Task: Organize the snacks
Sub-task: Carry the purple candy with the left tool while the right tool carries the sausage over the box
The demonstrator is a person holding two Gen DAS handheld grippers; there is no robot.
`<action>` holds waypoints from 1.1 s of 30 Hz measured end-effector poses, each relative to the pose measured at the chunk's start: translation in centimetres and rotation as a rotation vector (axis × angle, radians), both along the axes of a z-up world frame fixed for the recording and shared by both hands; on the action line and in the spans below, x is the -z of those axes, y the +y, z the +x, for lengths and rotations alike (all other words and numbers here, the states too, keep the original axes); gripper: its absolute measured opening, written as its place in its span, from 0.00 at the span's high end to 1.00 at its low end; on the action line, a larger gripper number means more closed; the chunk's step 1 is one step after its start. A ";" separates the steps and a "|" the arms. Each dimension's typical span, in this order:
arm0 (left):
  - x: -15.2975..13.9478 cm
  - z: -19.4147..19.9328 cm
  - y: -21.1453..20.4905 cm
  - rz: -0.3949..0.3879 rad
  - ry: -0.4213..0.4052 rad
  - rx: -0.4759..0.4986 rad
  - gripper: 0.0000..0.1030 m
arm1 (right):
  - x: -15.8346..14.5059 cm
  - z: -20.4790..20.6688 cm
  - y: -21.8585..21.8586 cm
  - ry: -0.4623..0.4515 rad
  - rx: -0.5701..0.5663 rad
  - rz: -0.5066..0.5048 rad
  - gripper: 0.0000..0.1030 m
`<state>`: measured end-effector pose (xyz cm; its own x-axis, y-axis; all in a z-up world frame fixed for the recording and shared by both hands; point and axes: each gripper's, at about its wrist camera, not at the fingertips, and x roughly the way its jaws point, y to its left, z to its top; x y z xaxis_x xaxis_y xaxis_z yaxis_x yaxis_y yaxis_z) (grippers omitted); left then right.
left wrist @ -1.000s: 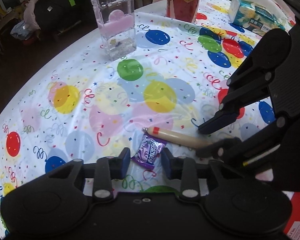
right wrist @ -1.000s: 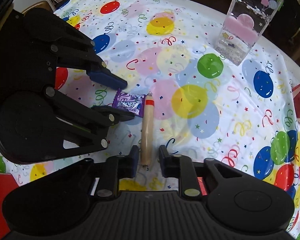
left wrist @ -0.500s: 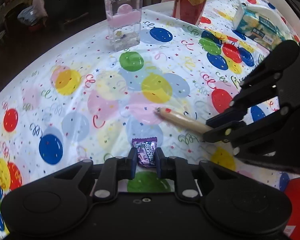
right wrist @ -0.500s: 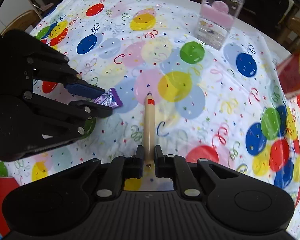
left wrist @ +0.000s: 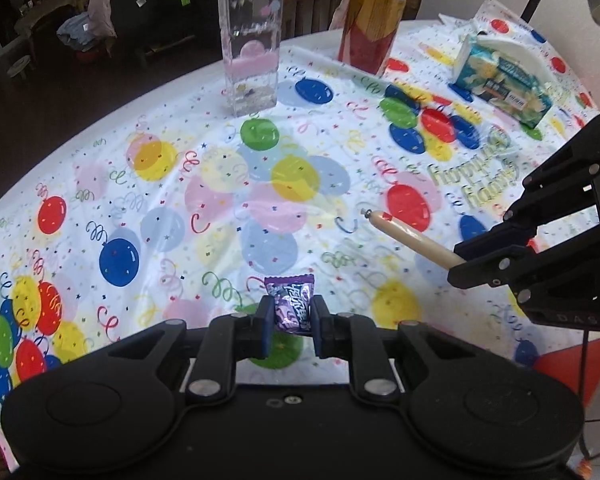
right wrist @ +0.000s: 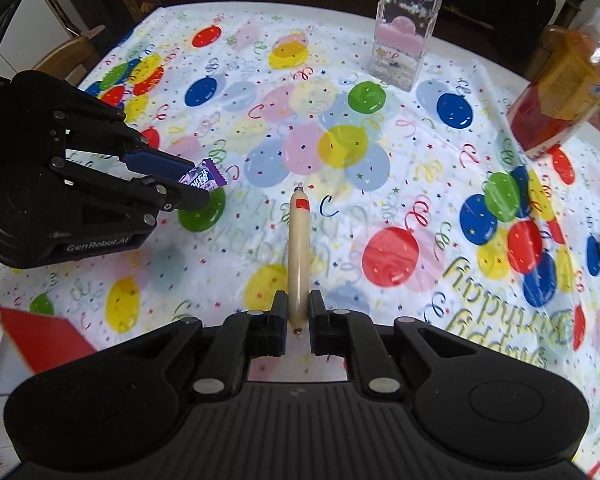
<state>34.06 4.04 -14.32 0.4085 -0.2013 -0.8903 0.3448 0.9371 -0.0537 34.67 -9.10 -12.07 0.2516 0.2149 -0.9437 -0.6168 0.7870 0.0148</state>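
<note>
My left gripper is shut on a small purple candy packet, held above the balloon-print tablecloth. From the right wrist view the same packet sticks out of the left gripper at the left. My right gripper is shut on the near end of a long beige sausage stick with a red band near its tip. In the left wrist view the sausage points left out of the right gripper.
A tall clear box with pink contents stands at the far table edge. Beside it is an orange-red bottle, with a tissue pack at the right. A red box corner lies near left. Wooden chairs stand behind.
Both grippers closed on their snacks a second ago and have since lifted them off the cloth. The left holds the candy, the right the sausage, both higher and further apart.
</note>
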 end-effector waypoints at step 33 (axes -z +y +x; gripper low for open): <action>-9.0 -15.8 -2.3 -0.065 -0.080 -0.021 0.84 | -9.0 -17.2 -4.0 -0.098 0.034 0.101 0.90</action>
<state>18.31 1.70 -5.30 0.4824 -0.2482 -0.8400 0.3307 0.9396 -0.0878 17.50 -13.07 -3.08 0.3500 0.2972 -0.8884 -0.5919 0.8052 0.0362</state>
